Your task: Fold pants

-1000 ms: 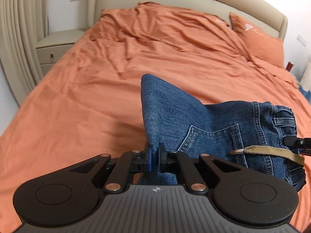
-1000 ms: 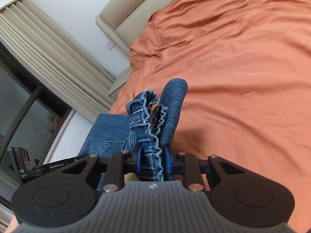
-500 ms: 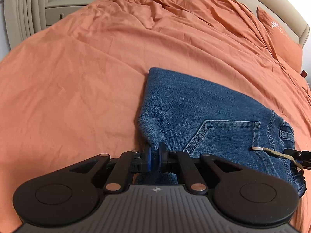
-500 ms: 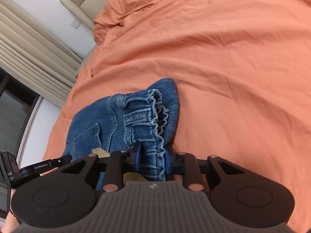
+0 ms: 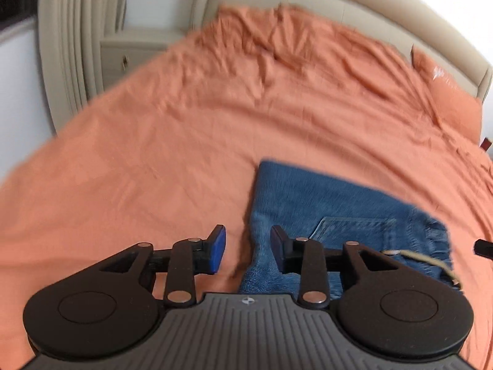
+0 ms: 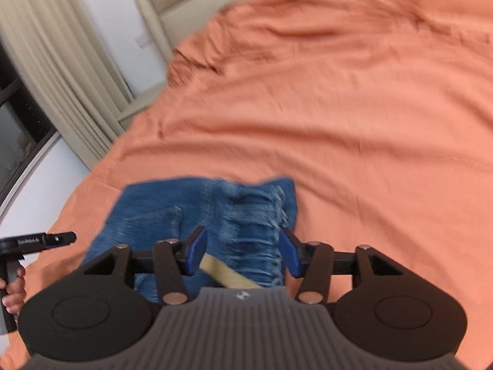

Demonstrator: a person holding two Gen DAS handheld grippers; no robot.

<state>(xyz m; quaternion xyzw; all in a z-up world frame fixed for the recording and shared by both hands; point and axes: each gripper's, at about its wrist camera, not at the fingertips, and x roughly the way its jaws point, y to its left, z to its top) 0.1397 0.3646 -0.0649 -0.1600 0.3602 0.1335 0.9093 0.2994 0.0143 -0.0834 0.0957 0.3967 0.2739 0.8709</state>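
**Both tongs let go; folded jeans lie on the bed**

Left tongs (image 5: pixel 248 249) stand wide apart with nothing between the blue pads, one pad over the orange bedsheet (image 5: pixel 154 160) and the other over the near left corner of the jeans (image 5: pixel 332 206). Right tongs (image 6: pixel 243 254) are equally wide, hanging above the gathered waistband (image 6: pixel 255 212) without gripping it.

The jeans lie as a compact folded block on the bed, at about 5 o'clock in the left wrist view and 6 o'clock in the right wrist view, back pocket (image 5: pixel 354 231) facing up. A tan strap (image 6: pixel 228 273) trails from the waist end toward the right tongs. The headboard (image 5: pixel 308 21) runs across 12 o'clock, a pillow (image 5: pixel 446 101) sits at 2 o'clock, and a nightstand (image 5: pixel 132 52) at 10 o'clock. Both views are blurred by motion.

Handling, as a judgement: denim is soft but thick and fairly heavy, so stacked layers should hold a fold yet bulge at the crease. The elastic waistband is bulky and grips well; the folded corner is thinner and easier to pinch through every layer. The loose strap could snag.

Half a second ago both tongs were clamped on the cloth, the left on the folded corner and the right on the waistband, with the bundle being lowered. Now they have released and the jeans rest flat. The fold looks essentially finished.
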